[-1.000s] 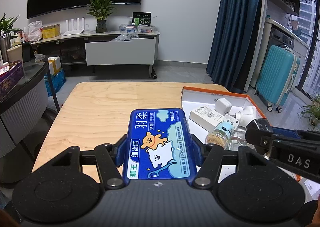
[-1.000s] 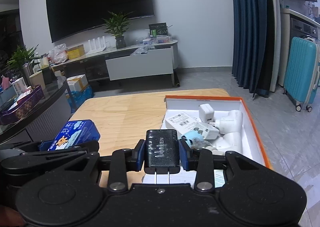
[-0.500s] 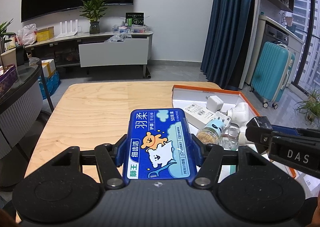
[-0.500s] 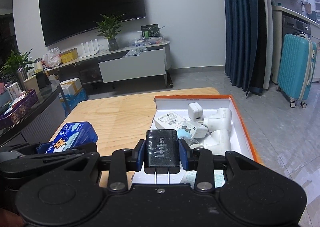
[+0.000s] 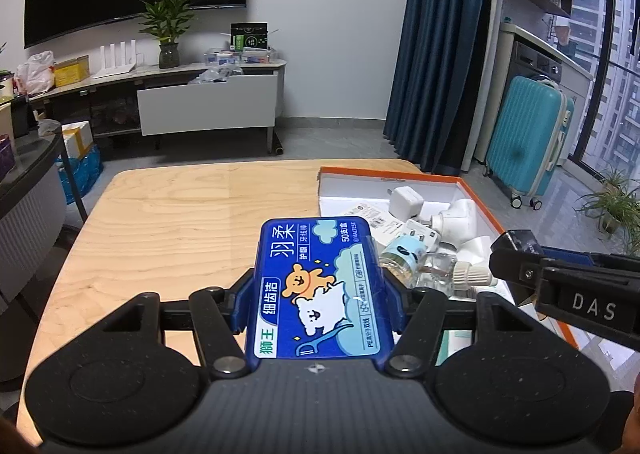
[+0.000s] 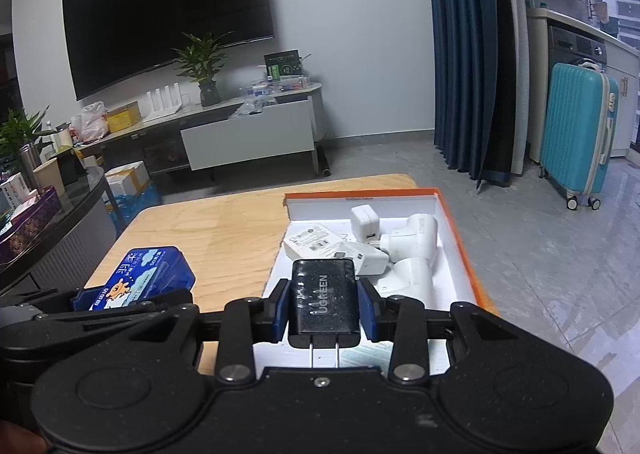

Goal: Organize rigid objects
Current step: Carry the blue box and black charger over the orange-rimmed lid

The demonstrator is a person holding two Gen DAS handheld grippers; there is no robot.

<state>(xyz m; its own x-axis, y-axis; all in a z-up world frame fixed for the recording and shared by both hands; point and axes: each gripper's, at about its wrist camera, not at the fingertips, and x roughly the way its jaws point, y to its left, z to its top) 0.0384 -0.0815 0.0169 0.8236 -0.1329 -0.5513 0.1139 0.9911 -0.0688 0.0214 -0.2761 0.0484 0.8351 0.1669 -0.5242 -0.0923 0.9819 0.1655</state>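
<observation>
Since a second ago we see the tray [image 6: 460, 238] slide further under our right claw [image 6: 324, 304], so the black charger [image 6: 323, 300] now hangs over the tray's near left corner rather than over bare wood; the room behind has drifted leftward in both views. Both grips look unchanged.

Our right claw is clamped narrow on the charger, blue pads pressing its two sides, its label facing up and its two metal prongs pointing back toward the camera. Our left claw [image 5: 318, 290] is closed on the floss box [image 5: 318, 288], a flat blue box with a cartoon bear on its lid, held lengthwise between the pads and raised above the bench [image 5: 180, 221]. In the right view the same box [image 6: 136, 278] shows at lower left, beside the tray's left wall and apart from it.

The tray is white inside with an orange rim and sits on the right part of the bench. In it we see a small white cube charger [image 6: 364, 223], a flat white adapter [image 6: 316, 244] with a printed label, and a larger white plug body [image 6: 412, 242], all crowded together near the middle. From the left view we also make out a small clear bottle [image 5: 404, 250] with a pale blue label lying near the tray's near end, just beside the floss box's right edge
</observation>
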